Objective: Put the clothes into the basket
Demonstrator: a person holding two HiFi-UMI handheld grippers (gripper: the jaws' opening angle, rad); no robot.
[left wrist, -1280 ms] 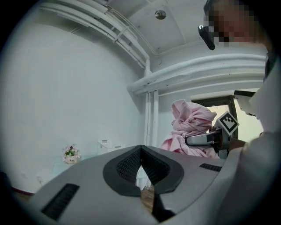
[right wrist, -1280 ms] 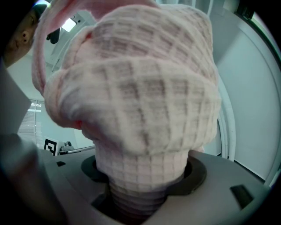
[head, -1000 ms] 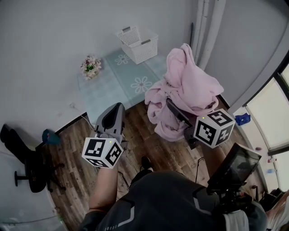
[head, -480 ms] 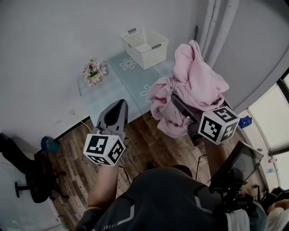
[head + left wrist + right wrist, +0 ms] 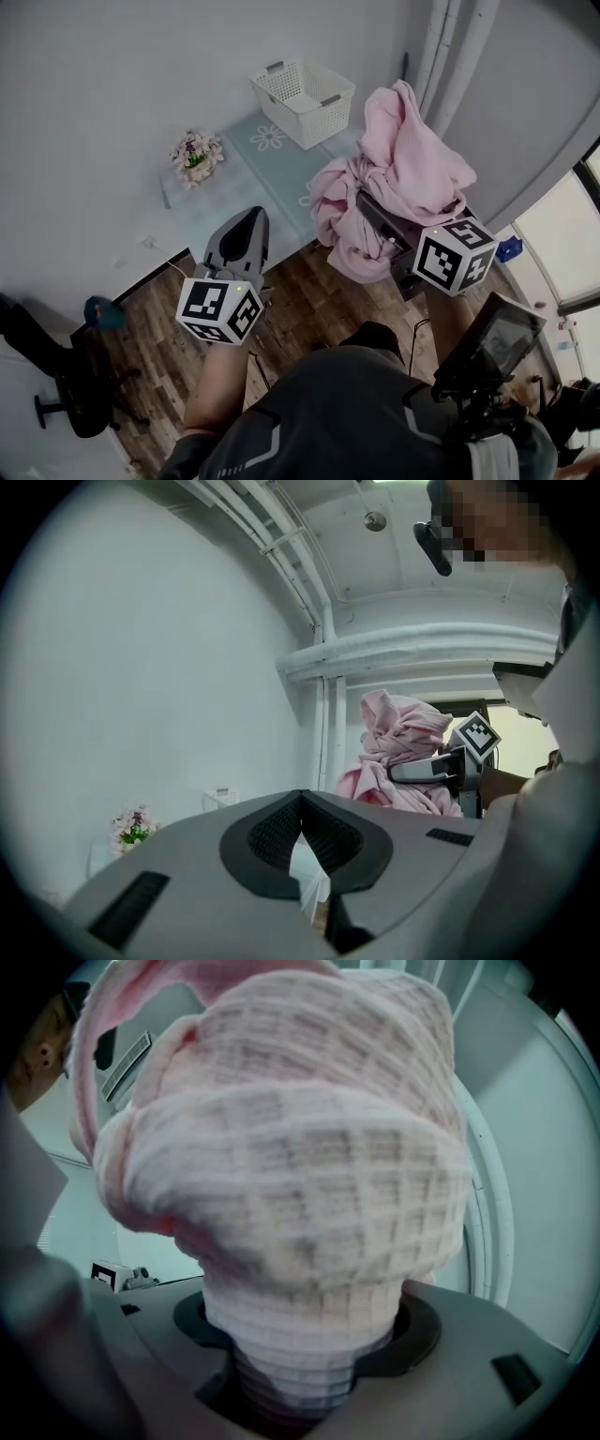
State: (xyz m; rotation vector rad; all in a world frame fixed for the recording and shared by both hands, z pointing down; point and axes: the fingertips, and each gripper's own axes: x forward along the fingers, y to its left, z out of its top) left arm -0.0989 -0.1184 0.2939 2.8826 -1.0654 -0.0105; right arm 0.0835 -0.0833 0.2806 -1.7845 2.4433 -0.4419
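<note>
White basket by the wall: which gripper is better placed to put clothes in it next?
Right, probably. The right gripper is clamped on the pink garment, with the basket ahead; the left gripper has its jaws together on nothing.

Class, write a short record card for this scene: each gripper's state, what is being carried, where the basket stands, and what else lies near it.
Left gripper: jaws shut, nothing between them
Right gripper: clamped on the pink garment, which hangs bundled above the floor
Basket: white, at the far end of the mat, nothing seen inside
Mat: pale, daisy pattern, beside the wall
Flowers: small bunch at the mat's left edge
Task stage: garment not yet in the basket
</note>
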